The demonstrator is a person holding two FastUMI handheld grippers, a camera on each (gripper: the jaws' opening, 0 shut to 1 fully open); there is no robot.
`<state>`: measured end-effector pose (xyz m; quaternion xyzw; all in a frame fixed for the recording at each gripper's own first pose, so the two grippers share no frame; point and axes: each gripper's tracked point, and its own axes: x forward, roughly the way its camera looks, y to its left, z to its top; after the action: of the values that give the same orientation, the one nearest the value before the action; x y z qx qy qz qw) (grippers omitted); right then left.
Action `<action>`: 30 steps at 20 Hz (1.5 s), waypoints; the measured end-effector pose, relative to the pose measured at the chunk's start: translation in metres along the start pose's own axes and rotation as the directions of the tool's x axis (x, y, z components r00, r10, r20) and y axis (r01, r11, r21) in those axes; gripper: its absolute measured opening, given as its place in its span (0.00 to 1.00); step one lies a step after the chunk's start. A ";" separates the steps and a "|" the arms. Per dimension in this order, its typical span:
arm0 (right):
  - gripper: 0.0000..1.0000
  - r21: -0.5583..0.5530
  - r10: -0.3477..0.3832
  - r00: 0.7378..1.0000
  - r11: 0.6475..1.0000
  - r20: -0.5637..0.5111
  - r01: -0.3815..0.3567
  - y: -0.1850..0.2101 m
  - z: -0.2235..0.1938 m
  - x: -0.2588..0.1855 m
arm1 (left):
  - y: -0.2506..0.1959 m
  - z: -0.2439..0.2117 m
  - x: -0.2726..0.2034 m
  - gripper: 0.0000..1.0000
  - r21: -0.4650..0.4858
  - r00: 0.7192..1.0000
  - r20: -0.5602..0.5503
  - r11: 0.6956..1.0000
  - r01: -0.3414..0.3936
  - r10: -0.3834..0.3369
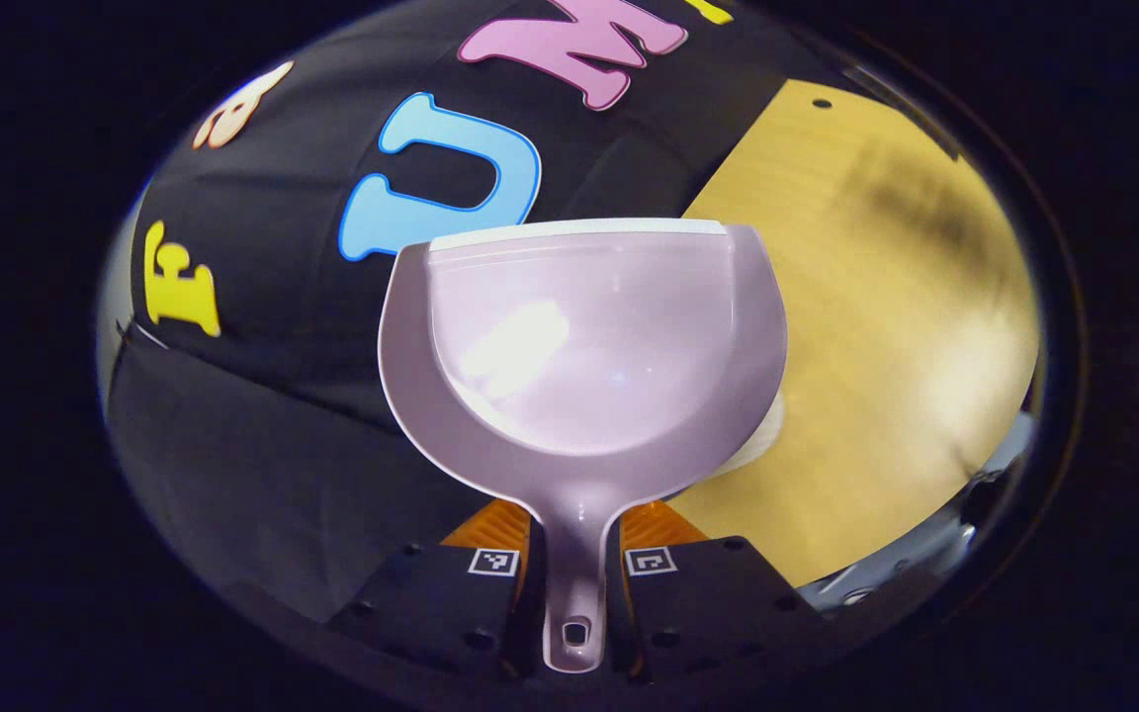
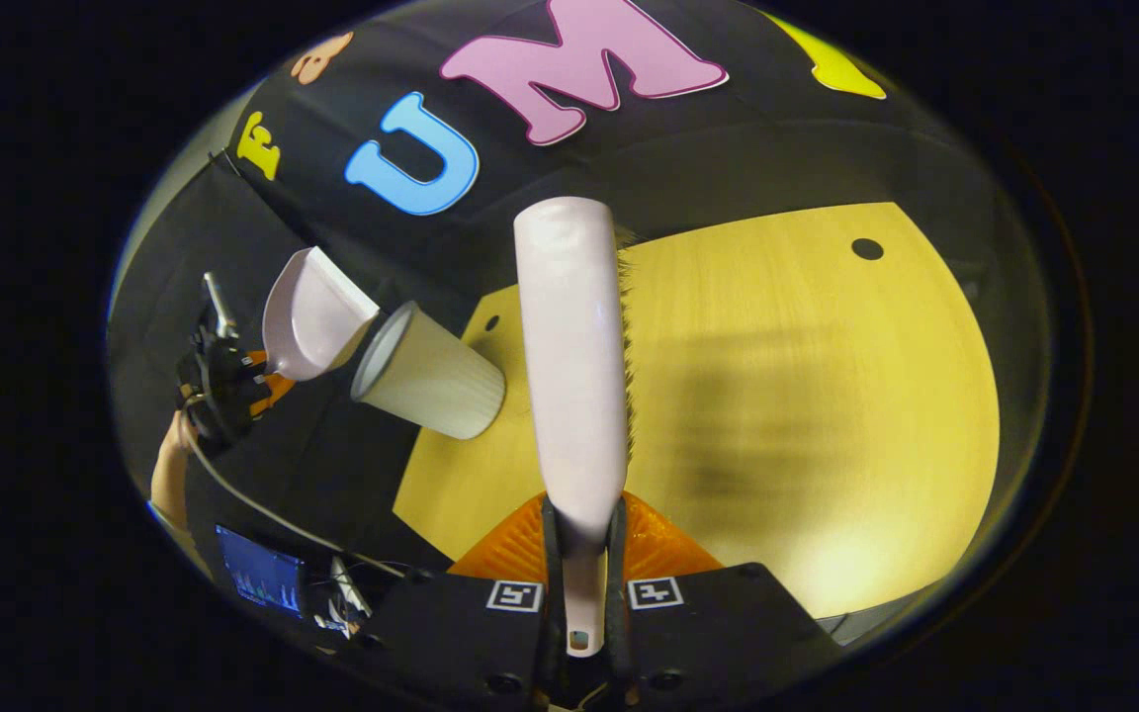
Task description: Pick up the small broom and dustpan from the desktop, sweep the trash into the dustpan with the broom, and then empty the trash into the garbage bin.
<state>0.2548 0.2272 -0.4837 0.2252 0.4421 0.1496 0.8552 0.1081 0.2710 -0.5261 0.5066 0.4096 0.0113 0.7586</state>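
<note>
In the left gripper view a pale lilac dustpan (image 1: 579,346) fills the middle, its pan bare, its handle clamped in my left gripper (image 1: 574,574). A sliver of the white bin (image 1: 765,435) peeks from under the pan's right edge. In the right gripper view my right gripper (image 2: 584,578) is shut on the handle of the small white broom (image 2: 574,376), bristles facing right over the wooden desktop (image 2: 807,415). Far left in that view, the left gripper (image 2: 233,381) holds the dustpan (image 2: 312,311) tilted just above the mouth of the white ribbed garbage bin (image 2: 431,376).
The bin stands at the desktop's left edge. The desktop (image 1: 876,346) has small round holes (image 2: 866,248) near its far side. A person's hand (image 2: 169,465) holds the left gripper, with a cable trailing down to a small screen (image 2: 261,576) low on the left.
</note>
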 end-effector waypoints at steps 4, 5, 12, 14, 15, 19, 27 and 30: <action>0.17 0.048 -0.163 0.984 0.985 -0.077 0.167 -0.018 -0.013 0.008 | -0.159 0.011 0.007 0.23 -0.265 0.938 -0.006 0.905 0.333 -0.347; 0.17 0.043 -0.200 0.973 0.978 -0.113 0.206 -0.023 -0.023 0.013 | -0.201 0.014 0.015 0.23 -0.323 0.907 -0.024 0.862 0.391 -0.421; 0.17 -0.052 -0.341 0.872 0.937 -0.350 0.345 -0.048 -0.112 0.077 | -0.378 0.009 0.080 0.23 -0.546 0.758 -0.203 0.714 0.438 -0.620; 0.17 -0.048 -0.360 0.840 0.926 -0.406 0.374 -0.056 -0.138 0.090 | -0.392 0.010 0.084 0.23 -0.574 0.744 -0.223 0.702 0.422 -0.630; 0.17 -0.049 -0.372 0.824 0.920 -0.427 0.389 -0.062 -0.150 0.095 | -0.394 0.011 0.085 0.23 -0.584 0.740 -0.230 0.698 0.414 -0.632; 0.17 -0.076 -0.418 0.780 0.897 -0.466 0.435 -0.078 -0.178 0.108 | -0.402 0.003 0.097 0.23 -0.573 0.759 -0.245 0.722 0.389 -0.603; 0.18 -0.068 -0.429 0.763 0.887 -0.483 0.456 -0.082 -0.182 0.121 | -0.410 -0.003 0.097 0.26 -0.551 0.746 -0.262 0.730 0.405 -0.612; 0.25 -0.083 -0.423 0.758 0.893 -0.496 0.443 -0.080 -0.180 0.120 | -0.411 -0.006 0.097 0.26 -0.554 0.736 -0.260 0.721 0.416 -0.625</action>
<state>0.1791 0.2594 -0.6989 0.0868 0.6915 -0.0075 0.7171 0.0053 0.1173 -0.9053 0.1561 0.6796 -0.0006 0.7167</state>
